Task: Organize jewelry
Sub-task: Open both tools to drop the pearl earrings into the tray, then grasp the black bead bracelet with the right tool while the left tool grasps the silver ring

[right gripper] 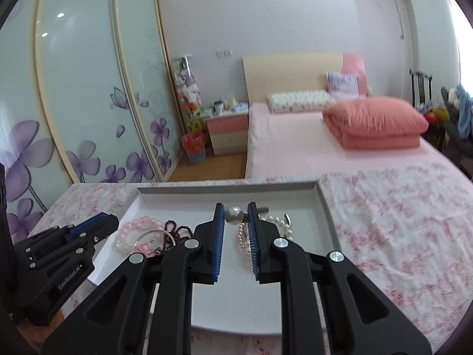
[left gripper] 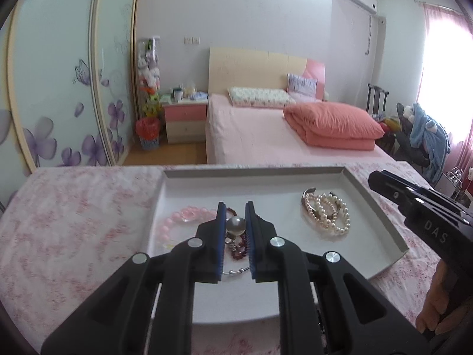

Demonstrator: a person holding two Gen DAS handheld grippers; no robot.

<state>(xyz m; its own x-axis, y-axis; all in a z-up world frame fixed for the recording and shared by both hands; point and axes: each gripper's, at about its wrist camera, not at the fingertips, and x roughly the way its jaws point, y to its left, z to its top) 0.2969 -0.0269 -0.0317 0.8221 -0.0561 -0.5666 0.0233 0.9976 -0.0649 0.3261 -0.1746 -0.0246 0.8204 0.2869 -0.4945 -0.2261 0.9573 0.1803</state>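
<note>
A shallow white tray (left gripper: 381, 207) lies on a table with a pink floral cloth. In it are a pink bead bracelet (left gripper: 177, 219), dark red beads (left gripper: 239, 250) with a thin silver bangle, and a heap of pearl bracelets (left gripper: 328, 213) beside a silver cuff. My left gripper (left gripper: 235, 208) hangs over the tray's left half, shut on a large grey pearl ball (left gripper: 236, 225). My right gripper (right gripper: 235, 208) is over the pearl bracelets (right gripper: 280, 224), shut on a similar pearl ball (right gripper: 233, 215). Each gripper shows in the other's view: right gripper (left gripper: 377, 179), left gripper (right gripper: 108, 222).
A person's hand (left gripper: 434, 310) holds the right gripper's handle. Beyond the table stands a pink bed (left gripper: 266, 136) with a folded orange quilt (left gripper: 334, 124). Sliding wardrobe doors (left gripper: 59, 88) with purple flowers fill the left; a nightstand (left gripper: 184, 118) and red bin are behind.
</note>
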